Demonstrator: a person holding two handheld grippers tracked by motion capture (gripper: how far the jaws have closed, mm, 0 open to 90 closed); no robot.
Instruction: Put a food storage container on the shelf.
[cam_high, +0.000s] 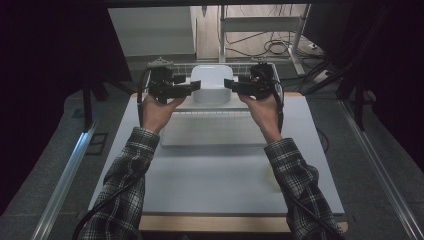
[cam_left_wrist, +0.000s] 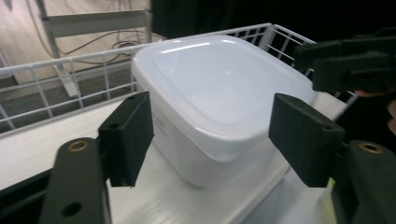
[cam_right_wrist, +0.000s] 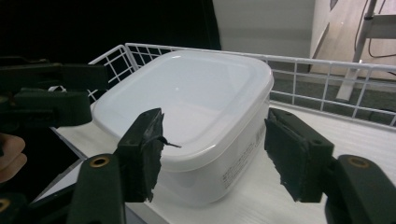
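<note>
There, at the far end of the table (cam_high: 215, 165), a white plastic container (cam_high: 211, 82) with its lid on stood upright on a white board inside a white wire rack (cam_high: 227, 67). The person in checked sleeves held one claw on either side of it. The left claw (cam_high: 194, 87) pointed in from the left and the right claw (cam_high: 229, 84) from the right, so the two faced each other across the container, each tip just beside a wall of it.

From the left gripper view, the left claw (cam_left_wrist: 215, 135) had its jaws standing apart, with a near corner of the container (cam_left_wrist: 224, 93) between them; I could see a gap between each pad and the plastic, so nothing was pinched. The right gripper view showed the same on the other side: the right claw (cam_right_wrist: 215, 149) was spread wide around the opposite corner of the container (cam_right_wrist: 191, 102), its pads clear of the walls. A little printed text ran down the container's side near the right-hand pad, too small to read.

The container rested on the board by its own weight. The wire rack (cam_right_wrist: 327, 74) rose behind it, and beyond that lay a floor with loose cables (cam_high: 275, 47).
</note>
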